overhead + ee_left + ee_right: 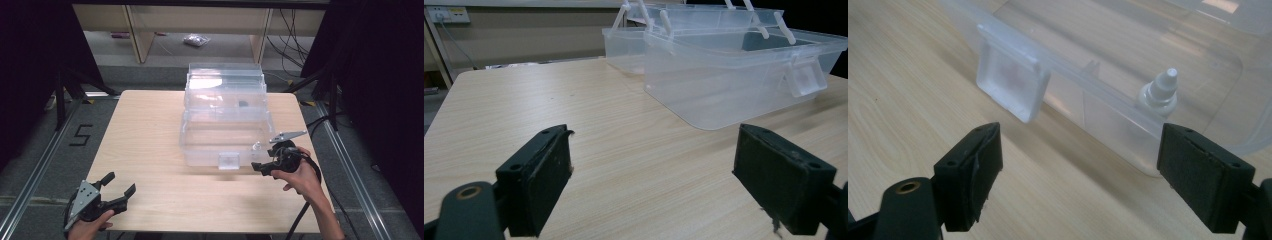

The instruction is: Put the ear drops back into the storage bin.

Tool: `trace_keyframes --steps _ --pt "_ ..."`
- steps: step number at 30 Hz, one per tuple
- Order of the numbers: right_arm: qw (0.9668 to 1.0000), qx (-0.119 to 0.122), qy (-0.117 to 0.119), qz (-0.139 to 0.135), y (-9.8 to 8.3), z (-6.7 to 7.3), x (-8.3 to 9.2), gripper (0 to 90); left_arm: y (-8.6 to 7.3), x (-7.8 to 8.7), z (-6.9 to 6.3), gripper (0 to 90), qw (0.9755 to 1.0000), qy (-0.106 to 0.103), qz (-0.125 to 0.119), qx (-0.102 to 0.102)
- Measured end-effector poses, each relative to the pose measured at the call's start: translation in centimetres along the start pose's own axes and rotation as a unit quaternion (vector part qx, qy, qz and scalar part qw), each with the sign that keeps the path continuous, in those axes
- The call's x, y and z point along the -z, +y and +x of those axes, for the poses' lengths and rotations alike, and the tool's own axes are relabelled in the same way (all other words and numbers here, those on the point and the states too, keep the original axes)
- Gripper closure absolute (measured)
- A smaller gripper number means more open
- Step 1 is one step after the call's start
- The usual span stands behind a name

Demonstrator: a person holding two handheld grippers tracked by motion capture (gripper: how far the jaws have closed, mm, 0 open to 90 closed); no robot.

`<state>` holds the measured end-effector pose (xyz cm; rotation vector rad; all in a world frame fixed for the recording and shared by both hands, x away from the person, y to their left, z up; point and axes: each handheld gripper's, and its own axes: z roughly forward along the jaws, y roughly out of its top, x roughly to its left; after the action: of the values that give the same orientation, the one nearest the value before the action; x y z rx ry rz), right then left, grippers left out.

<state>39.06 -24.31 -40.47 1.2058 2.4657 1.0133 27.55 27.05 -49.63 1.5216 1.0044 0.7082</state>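
Clear plastic storage box (225, 120) at table (150, 150) centre, lid open, trays fanned out. Small white dropper bottle (1160, 90) upright inside front right corner. Right gripper (264, 167) just beside that corner, jaws apart; left gripper (117, 192) well apart, jaws apart. Likely light, rigid, slippery; best gripped by bottle neck.

High camera overhead; claw cameras low, sharing the clear box (225, 125).
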Motion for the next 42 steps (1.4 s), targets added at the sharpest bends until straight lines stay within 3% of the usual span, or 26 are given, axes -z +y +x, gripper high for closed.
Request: trace_keyframes --steps 1,4,6,7,13,14,15,17,18,19,24,26,28,29,30,32,33,37,39,41,42 --pt "1.0000 0.001 -0.001 0.009 -0.1 0.0 0.2 19.2 0.0 0.0 0.0 14.6 1.0000 0.000 0.000 0.000" --pt "1.0000 -0.002 -0.002 -0.003 -0.5 0.1 0.2 19.2 0.0 0.0 0.0 14.7 1.0000 0.000 0.000 0.000" --pt "0.9999 0.010 -0.007 -0.007 -0.9 0.0 0.3 19.1 0.0 0.0 0.0 14.7 1.0000 0.000 0.000 0.000" --pt "1.0000 0.005 0.000 -0.001 -1.0 0.1 0.5 19.1 0.0 0.0 0.0 14.7 1.0000 0.000 0.000 0.000" --pt "1.0000 0.000 -0.006 -0.007 -2.1 0.3 0.5 19.1 0.0 0.0 0.0 14.7 1.0000 0.000 0.001 0.000" --pt "0.9999 0.010 -0.005 -0.006 -2.3 0.2 0.5 19.1 0.0 0.0 0.0 14.7 1.0000 0.001 0.001 0.000" --pt "1.0000 0.000 -0.002 -0.006 -2.5 0.4 0.4 19.0 0.0 0.0 0.0 14.7 1.0000 0.000 0.000 0.000" --pt "0.9999 0.008 -0.007 -0.008 -2.8 0.4 0.3 19.1 0.0 0.1 0.0 14.7 1.0000 0.003 0.006 -0.001" --pt "0.9999 -0.007 -0.004 -0.011 -3.0 0.6 0.2 19.0 0.0 0.1 0.0 14.7 1.0000 0.003 0.005 -0.001" --pt "1.0000 0.000 -0.005 -0.001 -3.1 0.5 0.4 19.1 0.0 0.0 0.0 14.7 1.0000 0.000 0.001 -0.001" --pt "0.9999 -0.013 -0.003 -0.009 -3.9 0.7 0.1 19.0 0.0 0.0 0.0 14.7 1.0000 -0.001 0.000 0.000" --pt "0.9999 -0.004 -0.006 -0.012 -4.2 0.5 0.0 18.8 0.0 0.0 0.0 14.7 1.0000 -0.001 0.001 0.000" --pt "0.9998 -0.012 -0.007 -0.017 -4.6 0.7 -0.2 18.6 0.0 0.0 0.0 14.7 1.0000 -0.001 0.001 0.000" --pt "0.9995 -0.027 -0.006 -0.015 -4.8 0.9 -0.2 18.3 0.0 0.0 0.0 14.7 1.0000 -0.001 0.001 0.000" --pt "0.9998 -0.011 -0.006 -0.014 -5.0 0.6 -0.2 17.7 0.0 0.0 0.0 14.7 1.0000 -0.002 0.000 0.000" --pt "0.9996 -0.026 -0.006 -0.013 -5.3 0.9 -0.2 17.4 0.0 0.0 0.0 14.7 1.0000 -0.002 0.000 0.000" --pt "0.9998 -0.015 -0.008 -0.012 -5.5 0.7 -0.1 17.3 0.0 0.0 0.0 14.7 1.0000 -0.002 0.000 0.000" --pt "0.9994 -0.021 -0.009 -0.027 -6.1 0.8 -0.3 17.0 0.0 0.0 0.0 14.7 1.0000 -0.002 0.000 0.000" --pt "0.9995 -0.005 -0.010 -0.030 -6.3 0.7 -0.3 16.7 0.0 0.0 0.0 14.7 1.0000 -0.003 0.000 -0.001" --pt "0.9994 -0.026 -0.006 -0.024 -6.5 1.1 -0.2 16.7 0.0 0.0 -0.1 14.7 1.0000 -0.003 0.001 -0.001" --pt "0.9992 -0.016 -0.010 -0.034 -6.6 1.1 -0.3 16.7 0.0 0.0 -0.1 14.7 1.0000 -0.003 0.002 -0.001"
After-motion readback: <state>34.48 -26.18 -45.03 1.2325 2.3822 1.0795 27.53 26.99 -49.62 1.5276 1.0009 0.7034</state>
